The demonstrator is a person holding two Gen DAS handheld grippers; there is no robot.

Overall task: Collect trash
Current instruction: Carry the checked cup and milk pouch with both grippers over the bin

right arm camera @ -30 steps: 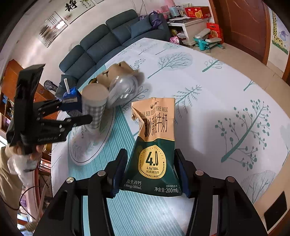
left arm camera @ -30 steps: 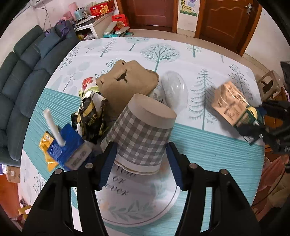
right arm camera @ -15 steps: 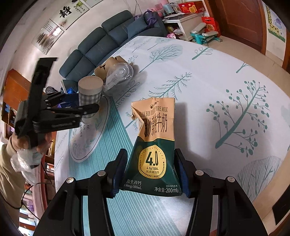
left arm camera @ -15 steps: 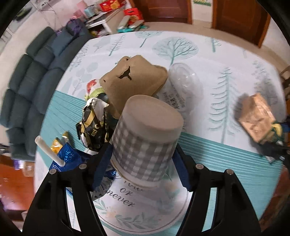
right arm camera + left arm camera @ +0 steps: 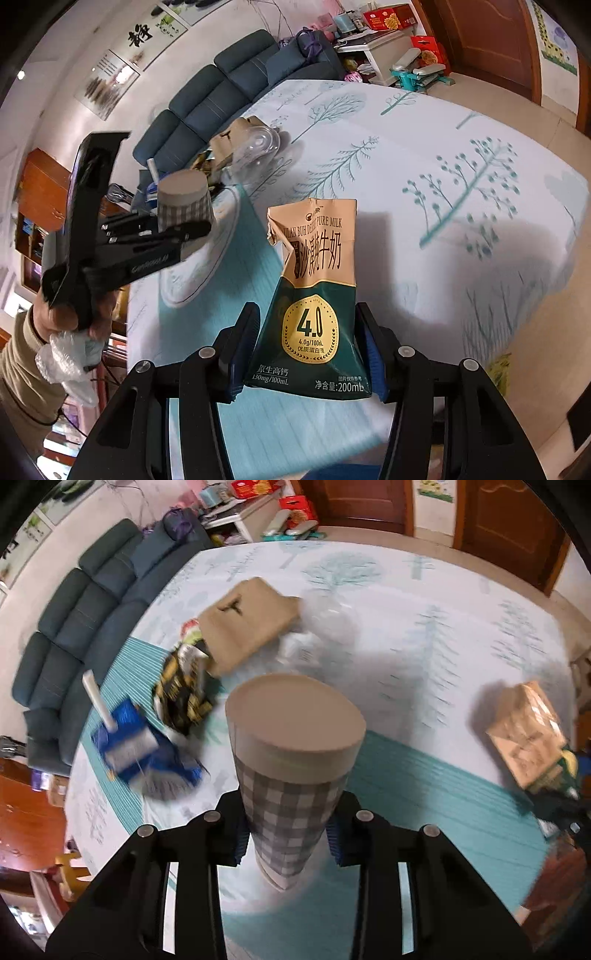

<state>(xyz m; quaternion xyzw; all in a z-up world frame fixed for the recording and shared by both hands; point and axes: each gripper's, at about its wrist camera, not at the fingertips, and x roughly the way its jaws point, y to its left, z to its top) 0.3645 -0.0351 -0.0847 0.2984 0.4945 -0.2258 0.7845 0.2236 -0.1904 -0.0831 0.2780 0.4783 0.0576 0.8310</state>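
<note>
The milk carton [image 5: 314, 306] I hold carries "PURE MILK" along its tan top, large Chinese characters ending in 牛奶 below, and a gold badge reading "4.0" and "4.0g/100mL". Its bottom edge reads "130mg/100mL" and "200mL". On the wall, a hanging scroll [image 5: 137, 37] shows the character 静. I cannot make out the lettering on my other tool.

matt paper cup [image 5: 291, 760], glossy milk carton [image 5: 314, 306], printed cloth tablecloth [image 5: 424, 155]
</note>
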